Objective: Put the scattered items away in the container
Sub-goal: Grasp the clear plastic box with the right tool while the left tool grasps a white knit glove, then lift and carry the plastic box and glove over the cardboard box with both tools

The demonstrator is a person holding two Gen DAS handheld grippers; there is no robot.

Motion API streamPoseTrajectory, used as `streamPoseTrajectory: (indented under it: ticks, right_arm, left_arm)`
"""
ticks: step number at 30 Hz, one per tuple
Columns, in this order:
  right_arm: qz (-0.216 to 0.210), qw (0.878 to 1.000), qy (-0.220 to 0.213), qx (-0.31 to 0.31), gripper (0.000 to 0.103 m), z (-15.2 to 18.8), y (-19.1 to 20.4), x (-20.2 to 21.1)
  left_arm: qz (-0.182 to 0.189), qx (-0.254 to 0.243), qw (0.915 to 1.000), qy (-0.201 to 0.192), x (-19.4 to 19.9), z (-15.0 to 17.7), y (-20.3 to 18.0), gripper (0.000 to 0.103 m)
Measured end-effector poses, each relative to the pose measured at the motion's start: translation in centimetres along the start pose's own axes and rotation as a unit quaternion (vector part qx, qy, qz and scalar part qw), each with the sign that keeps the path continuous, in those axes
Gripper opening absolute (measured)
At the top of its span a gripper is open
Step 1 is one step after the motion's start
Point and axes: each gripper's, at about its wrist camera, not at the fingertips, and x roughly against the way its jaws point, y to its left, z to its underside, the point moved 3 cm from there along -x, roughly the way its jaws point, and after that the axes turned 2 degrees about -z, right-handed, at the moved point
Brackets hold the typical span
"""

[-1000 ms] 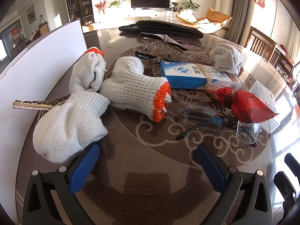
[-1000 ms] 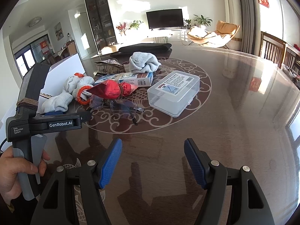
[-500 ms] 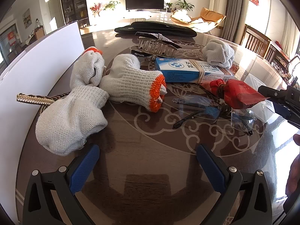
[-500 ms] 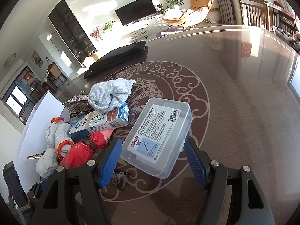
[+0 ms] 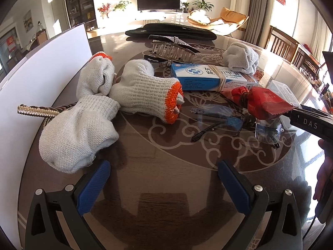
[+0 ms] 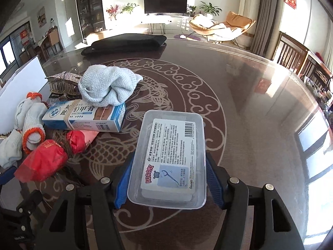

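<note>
While its jaws are closing, the right gripper (image 6: 167, 180) has a clear plastic box (image 6: 169, 160) between its blue pads (image 6: 124, 184), which sit right against the box's long sides – whether they already press on it cannot be told. The box rests on the dark glossy table (image 6: 249, 108), over a pale scroll pattern, with a printed label and barcode facing up. Just left of it lies a red packet (image 6: 44, 162) tied in the middle, and beyond that a blue and white carton (image 6: 83, 117) bound with a rubber band. A crumpled pale grey cloth (image 6: 106, 87) sits on the carton's far end. Further left are white knitted gloves (image 6: 31, 125) with orange cuffs, and behind the cloth a metal hair claw (image 6: 63, 83).

The left gripper (image 5: 163, 185) hangs over a bare stretch of table with its jaws spread wide and nothing between them. Ahead of it lie the gloves, clear safety glasses (image 5: 233, 120) partly under the red packet, and a jewelled hair clip (image 5: 35, 111) peeking from beneath a glove – a white board (image 5: 41, 66) stands along the table's left edge
</note>
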Motion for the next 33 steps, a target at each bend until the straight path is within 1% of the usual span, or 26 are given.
streamPoseTrajectory:
  ticks: [2,3,4,6,9,10,12,16,17,18,20,23,26,28,30,31,32,33]
  right_arm:
    - [0.004,1.0,-0.001,0.012,0.063,1.3,-0.8,0.9]
    - [0.006,1.0,-0.001,0.016,0.064,1.9,-1.1,1.3]
    - [0.009,1.0,-0.004,0.019,0.064,2.5,-1.4,1.7]
    - [0.01,1.0,-0.013,0.024,0.064,3.4,-1.6,2.4]
    - [0.008,1.0,-0.014,0.02,0.064,3.7,-1.5,2.7]
    - [0.011,1.0,-0.014,0.022,0.064,3.8,-1.5,2.7]
    - [0.013,1.0,-0.014,0.024,0.064,3.8,-1.4,2.8]
    - [0.014,1.0,-0.014,0.024,0.064,3.7,-1.4,2.7]
    - [0.015,0.999,-0.014,0.025,0.064,3.7,-1.3,2.7]
    - [0.016,0.999,-0.015,0.027,0.064,3.7,-1.3,2.7]
    - [0.019,0.999,-0.015,0.028,0.064,3.7,-1.2,2.7]
    - [0.015,0.999,-0.015,0.026,0.064,3.7,-1.3,2.8]
    - [-0.007,1.0,-0.015,0.022,0.064,4.0,-1.5,3.2]
    - [-0.011,0.999,-0.012,0.034,0.064,5.0,-1.3,3.9]
    - [-0.006,0.999,-0.013,0.043,0.064,5.8,-1.3,4.5]
    - [-0.003,0.999,-0.014,0.046,0.064,6.0,-1.3,4.7]
    - [-0.002,0.999,-0.014,0.048,0.064,6.1,-1.3,4.8]
    - [-0.003,0.999,-0.015,0.049,0.065,6.1,-1.3,4.8]
  left_arm:
    - [-0.002,0.005,0.9998,0.018,0.3,0.5,0.8,0.103]
    - [-0.004,0.019,0.9995,0.024,0.6,0.8,1.7,0.103]
    - [0.003,0.036,0.999,0.027,0.9,1.0,2.7,0.103]
    - [0.031,0.076,0.9964,0.019,1.5,1.0,4.7,0.103]
    - [0.047,0.119,0.9918,0.002,1.8,0.6,6.8,0.103]
    - [0.053,0.124,0.9909,0.0,1.6,0.3,7.0,0.103]
    - [0.065,0.118,0.9908,0.0,1.1,-0.5,6.7,0.103]
    - [0.049,0.096,0.9938,-0.027,0.7,-2.0,6.0,0.103]
    - [0.053,0.097,0.9931,-0.038,0.8,-2.2,6.0,0.096]
    - [0.056,0.101,0.9922,-0.046,1.1,-2.1,6.3,0.086]
    - [0.061,0.106,0.9916,-0.042,1.4,-1.6,6.7,0.027]
    - [0.081,0.123,0.9888,-0.022,1.8,-0.2,7.3,0.026]
    - [0.102,0.119,0.9876,-0.005,3.4,1.3,6.9,0.026]
    - [0.101,0.099,0.99,0.0,4.7,2.5,6.2,0.027]
    - [0.088,0.089,0.9921,0.005,4.9,3.2,5.7,0.033]
    - [0.082,0.087,0.9928,0.008,4.7,3.2,5.5,0.04]
    - [0.075,0.085,0.9935,0.009,4.5,3.0,5.4,0.054]
    - [0.064,0.084,0.9943,0.008,4.3,2.7,5.3,0.062]
